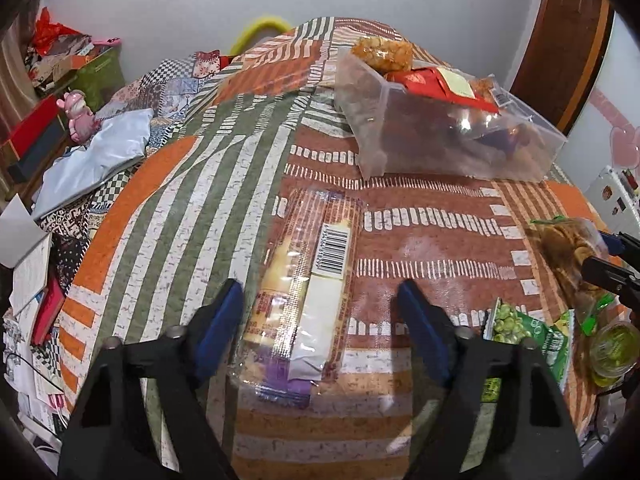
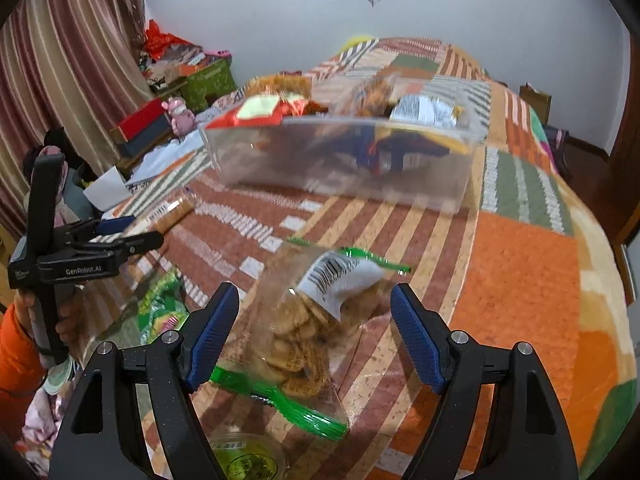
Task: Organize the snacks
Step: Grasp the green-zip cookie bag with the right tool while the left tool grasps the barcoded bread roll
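A long clear biscuit packet (image 1: 308, 280) with a barcode lies on the patchwork bedcover (image 1: 180, 200). My left gripper (image 1: 320, 328) stands open astride it, its blue pads (image 1: 220, 328) clear of the wrapper. A clear bag of round crackers (image 2: 304, 332) with green ends lies between the fingers of my right gripper (image 2: 316, 332), which is open and not touching it. Further back stands a clear plastic bin (image 1: 440, 140) (image 2: 340, 168) holding several snack packs. From the right wrist view the left gripper (image 2: 142, 230) shows over the biscuit packet (image 2: 172, 212).
A green pea packet (image 1: 520, 332) (image 2: 160, 312) and a small cup of green food (image 1: 612, 348) (image 2: 248, 460) lie near the bed's front edge. Boxes, papers and a pink toy (image 1: 78, 114) crowd the floor to the left. An orange sleeve (image 2: 16, 344) holds the left gripper.
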The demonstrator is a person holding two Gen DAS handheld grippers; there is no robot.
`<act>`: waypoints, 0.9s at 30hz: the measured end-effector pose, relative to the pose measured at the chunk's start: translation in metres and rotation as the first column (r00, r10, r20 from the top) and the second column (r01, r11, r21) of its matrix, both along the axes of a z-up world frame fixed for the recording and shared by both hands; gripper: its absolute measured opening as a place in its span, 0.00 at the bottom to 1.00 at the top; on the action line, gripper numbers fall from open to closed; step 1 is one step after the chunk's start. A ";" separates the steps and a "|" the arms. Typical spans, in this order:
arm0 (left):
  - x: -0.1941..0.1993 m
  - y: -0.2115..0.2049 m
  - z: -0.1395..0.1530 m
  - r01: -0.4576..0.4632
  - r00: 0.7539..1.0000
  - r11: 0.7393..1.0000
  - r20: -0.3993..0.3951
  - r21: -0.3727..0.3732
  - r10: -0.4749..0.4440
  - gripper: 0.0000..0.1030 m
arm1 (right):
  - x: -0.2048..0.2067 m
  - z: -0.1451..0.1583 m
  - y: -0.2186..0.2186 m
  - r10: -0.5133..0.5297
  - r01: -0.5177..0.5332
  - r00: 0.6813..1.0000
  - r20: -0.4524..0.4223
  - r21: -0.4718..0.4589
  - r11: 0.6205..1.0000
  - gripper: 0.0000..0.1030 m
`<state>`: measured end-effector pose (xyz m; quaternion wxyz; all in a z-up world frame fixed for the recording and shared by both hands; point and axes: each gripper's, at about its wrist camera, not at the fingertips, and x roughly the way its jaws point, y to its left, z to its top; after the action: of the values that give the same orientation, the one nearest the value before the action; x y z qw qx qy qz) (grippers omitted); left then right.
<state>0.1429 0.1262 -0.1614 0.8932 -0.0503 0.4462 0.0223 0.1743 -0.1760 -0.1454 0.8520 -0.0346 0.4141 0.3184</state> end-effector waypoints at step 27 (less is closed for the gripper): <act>-0.014 -0.021 0.023 0.033 0.997 0.999 0.067 0.002 -0.033 0.44 | -0.001 0.003 -0.026 0.001 -0.001 1.000 -0.004 0.105 0.994 0.41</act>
<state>0.1289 0.1049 -0.1383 0.9079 -0.0433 0.4169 0.0058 0.1737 -0.2022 -0.1428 0.8517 0.0108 0.3983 0.3403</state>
